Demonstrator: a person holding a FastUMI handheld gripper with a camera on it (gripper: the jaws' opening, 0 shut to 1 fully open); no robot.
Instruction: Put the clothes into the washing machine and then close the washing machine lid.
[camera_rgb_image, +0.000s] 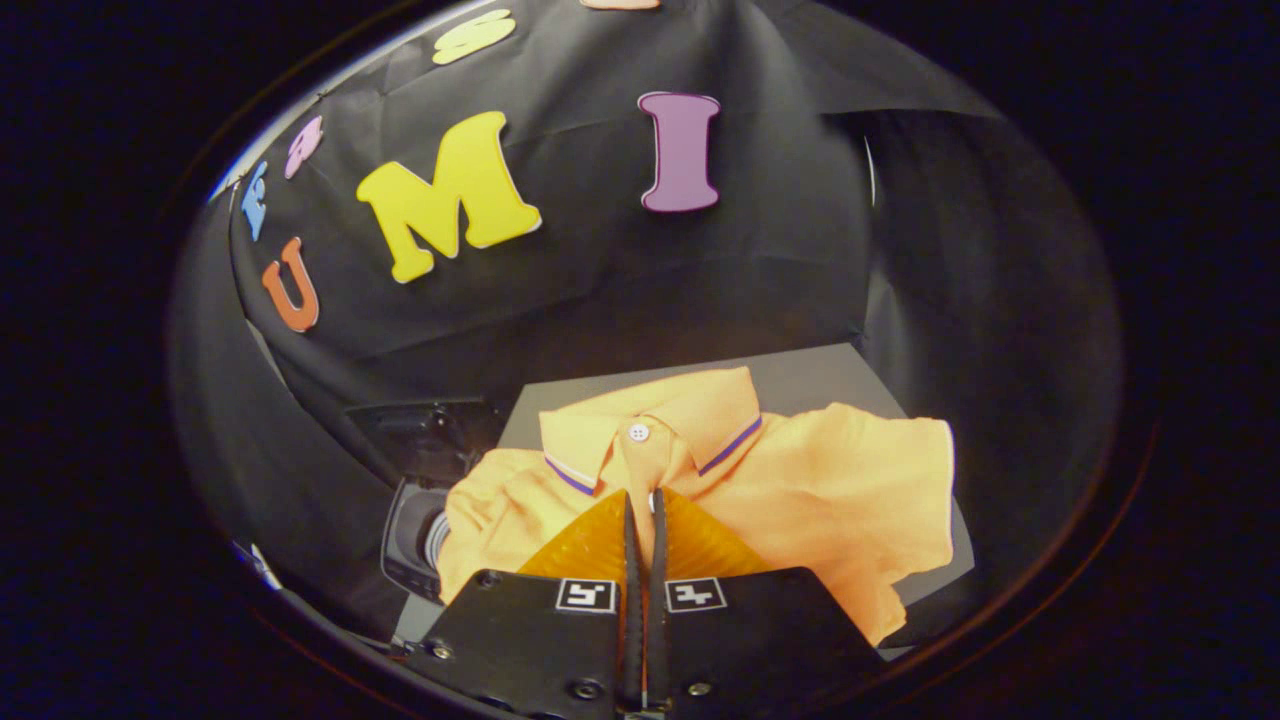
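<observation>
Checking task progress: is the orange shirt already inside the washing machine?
No, the orange shirt lies on the grey surface beside the washing machine.

Orange shirt (800, 490), purple-striped collar (690, 410)

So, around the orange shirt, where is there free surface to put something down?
Bare grey table shows beyond the orange polo shirt, behind its collar, plus a thin strip along its far sleeve. Crowded: the washing machine beside the shirt, and the gripper closed on the placket.
</observation>
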